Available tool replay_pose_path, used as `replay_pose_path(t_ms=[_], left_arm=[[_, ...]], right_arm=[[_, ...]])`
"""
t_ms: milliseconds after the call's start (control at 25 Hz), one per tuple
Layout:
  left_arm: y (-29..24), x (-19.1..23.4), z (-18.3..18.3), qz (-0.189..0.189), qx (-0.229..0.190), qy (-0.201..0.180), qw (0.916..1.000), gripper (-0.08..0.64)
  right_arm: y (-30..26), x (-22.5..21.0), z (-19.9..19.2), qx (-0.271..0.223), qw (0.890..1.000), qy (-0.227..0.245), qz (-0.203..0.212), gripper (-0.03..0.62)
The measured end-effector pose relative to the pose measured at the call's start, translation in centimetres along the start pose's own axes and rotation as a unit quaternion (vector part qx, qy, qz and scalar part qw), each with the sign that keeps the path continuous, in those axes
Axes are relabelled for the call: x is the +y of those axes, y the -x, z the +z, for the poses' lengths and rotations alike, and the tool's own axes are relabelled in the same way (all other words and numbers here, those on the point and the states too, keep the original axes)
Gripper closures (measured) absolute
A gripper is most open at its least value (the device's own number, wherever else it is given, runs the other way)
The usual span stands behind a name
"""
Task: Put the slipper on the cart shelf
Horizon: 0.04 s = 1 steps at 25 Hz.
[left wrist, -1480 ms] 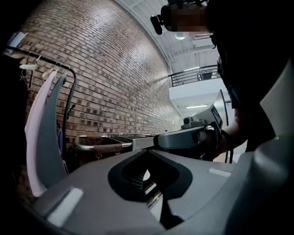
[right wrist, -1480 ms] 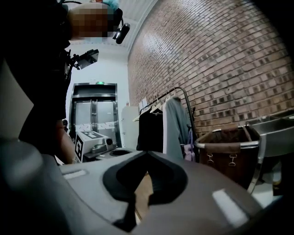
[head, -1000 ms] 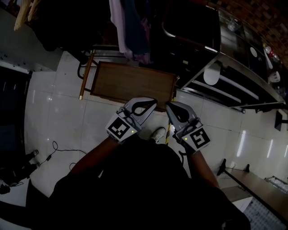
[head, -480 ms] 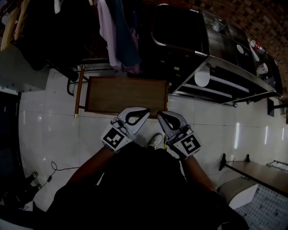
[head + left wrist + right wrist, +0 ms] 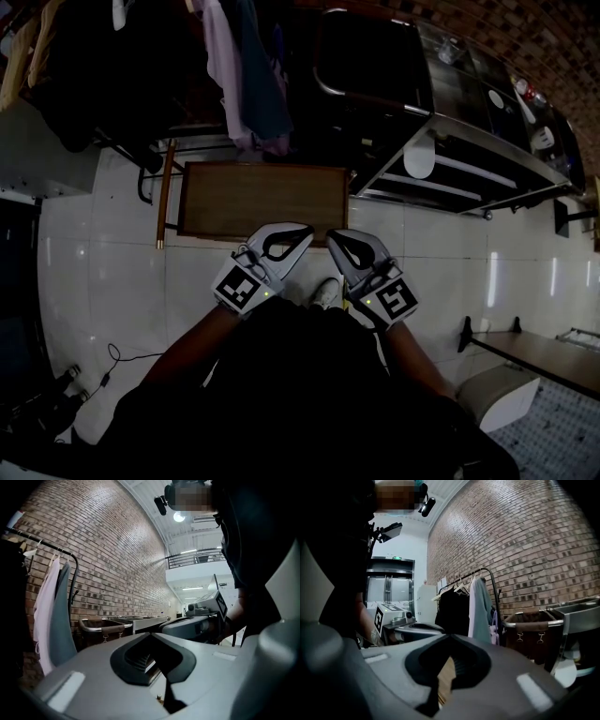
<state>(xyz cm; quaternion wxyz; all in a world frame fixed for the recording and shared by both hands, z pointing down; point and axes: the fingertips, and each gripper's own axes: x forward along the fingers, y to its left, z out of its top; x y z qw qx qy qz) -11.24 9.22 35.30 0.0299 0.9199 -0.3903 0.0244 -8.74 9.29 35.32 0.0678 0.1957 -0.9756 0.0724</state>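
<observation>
Left tongs (image 5: 304,230) and right tongs (image 5: 336,237) closed, empty, side by side; white slipper (image 5: 326,293) on floor (image 5: 122,272) below, between them, near wooden cart shelf (image 5: 262,199).

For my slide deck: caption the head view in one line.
Left tongs and right tongs, both shut and empty, held side by side near a wooden table.

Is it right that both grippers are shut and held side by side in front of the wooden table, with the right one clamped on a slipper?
Not quite. The right gripper holds nothing: the right gripper view shows its jaws closed together with nothing between them. The rest stands: it and the left gripper are both shut, side by side in front of the wooden table.
</observation>
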Motion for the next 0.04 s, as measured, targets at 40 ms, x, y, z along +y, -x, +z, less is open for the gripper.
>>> replay_pose_path(t_ms=[40], left_arm=[[0.14, -0.07, 0.02, -0.001, 0.0, 0.0, 1.0, 0.557]], right_arm=[[-0.05, 0.15, 0.08, -0.001, 1.0, 0.002, 0.001, 0.592]])
